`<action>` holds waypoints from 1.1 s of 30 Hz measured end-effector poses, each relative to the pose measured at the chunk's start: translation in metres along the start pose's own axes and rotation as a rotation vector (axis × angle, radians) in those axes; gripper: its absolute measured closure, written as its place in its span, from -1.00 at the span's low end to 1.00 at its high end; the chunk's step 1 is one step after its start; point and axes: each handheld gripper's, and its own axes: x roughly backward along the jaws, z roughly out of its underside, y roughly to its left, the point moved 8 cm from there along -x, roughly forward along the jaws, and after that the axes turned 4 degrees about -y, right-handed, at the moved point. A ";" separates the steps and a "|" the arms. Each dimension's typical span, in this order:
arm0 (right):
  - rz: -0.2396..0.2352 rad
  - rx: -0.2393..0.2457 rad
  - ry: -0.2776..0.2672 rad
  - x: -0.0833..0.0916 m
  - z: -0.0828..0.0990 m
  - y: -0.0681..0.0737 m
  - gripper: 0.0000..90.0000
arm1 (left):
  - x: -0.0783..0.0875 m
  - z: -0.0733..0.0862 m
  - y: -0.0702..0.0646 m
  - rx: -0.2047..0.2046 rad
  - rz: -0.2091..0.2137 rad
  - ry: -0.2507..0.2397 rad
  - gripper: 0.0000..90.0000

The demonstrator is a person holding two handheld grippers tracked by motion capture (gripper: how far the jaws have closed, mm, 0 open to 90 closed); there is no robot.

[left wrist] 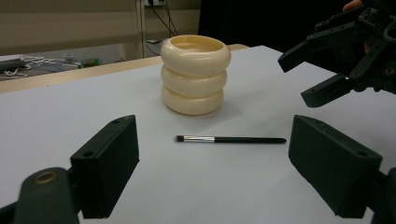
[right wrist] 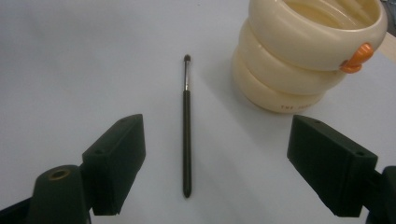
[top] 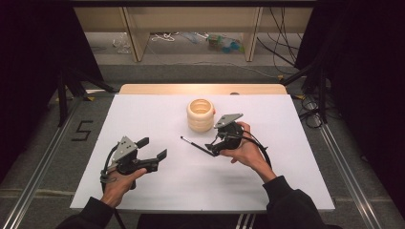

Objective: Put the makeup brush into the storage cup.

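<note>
Left gripper: jaws wide apart, empty, low over table, left of brush.
Right gripper: jaws wide apart, empty, poised at brush handle end.
Brush: flat on table, just before cream ringed pot.
Right gripper view: orange tab on pot rim.

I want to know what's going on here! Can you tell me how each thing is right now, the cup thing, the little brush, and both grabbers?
Cream ringed holder: upright on the white table, open at the top.
Makeup brush: lying flat on the table beside the holder, not touching it, not gripped.
Left gripper: jaws open, holding nothing.
Right gripper: jaws open wide, the brush handle lying between them, ungripped.
</note>
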 end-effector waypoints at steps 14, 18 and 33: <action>-0.013 0.013 0.047 -0.018 -0.003 0.005 -0.47 | 0.000 0.000 0.001 0.000 -0.003 0.001 -0.65; -0.023 0.010 0.066 -0.021 -0.005 0.006 -0.47 | 0.000 0.000 0.001 -0.002 -0.004 0.003 -0.65; -0.030 0.015 0.116 -0.042 -0.008 0.009 -0.46 | 0.000 0.001 0.000 0.005 -0.006 0.004 -0.65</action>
